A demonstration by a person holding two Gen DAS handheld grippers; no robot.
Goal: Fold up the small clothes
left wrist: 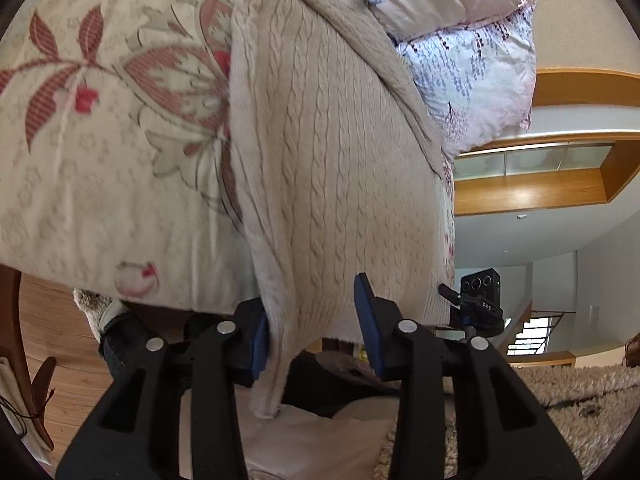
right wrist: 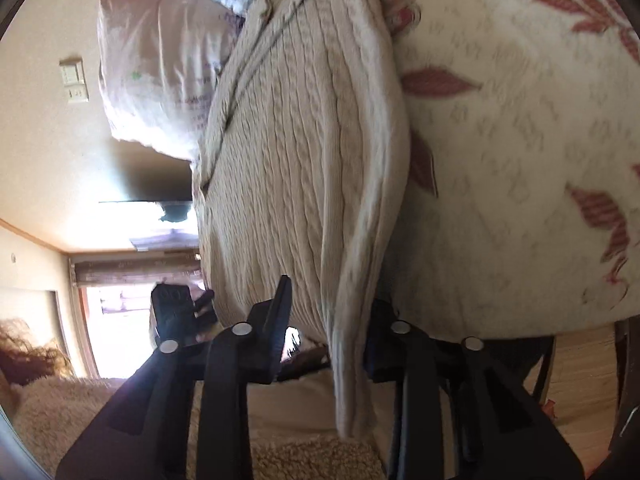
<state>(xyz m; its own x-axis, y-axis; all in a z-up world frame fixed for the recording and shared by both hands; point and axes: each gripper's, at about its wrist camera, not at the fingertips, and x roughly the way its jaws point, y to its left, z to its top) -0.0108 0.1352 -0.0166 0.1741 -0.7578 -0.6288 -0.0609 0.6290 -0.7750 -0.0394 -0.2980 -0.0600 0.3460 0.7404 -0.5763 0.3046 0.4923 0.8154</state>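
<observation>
Your left gripper stands with its jaws apart: the sweater hangs between them, one folded edge against the left pad, while the right pad is clear of the knit. Your right gripper has its jaws apart too, with the sweater edge dropping through the gap beside the right finger; you cannot tell whether that pad presses on it. The cream cable-knit sweater lies lengthwise on the floral bedspread, its near end hanging off the bed edge. Two pillows sit at the far end, touching the sweater. No container shows in either view.
</observation>
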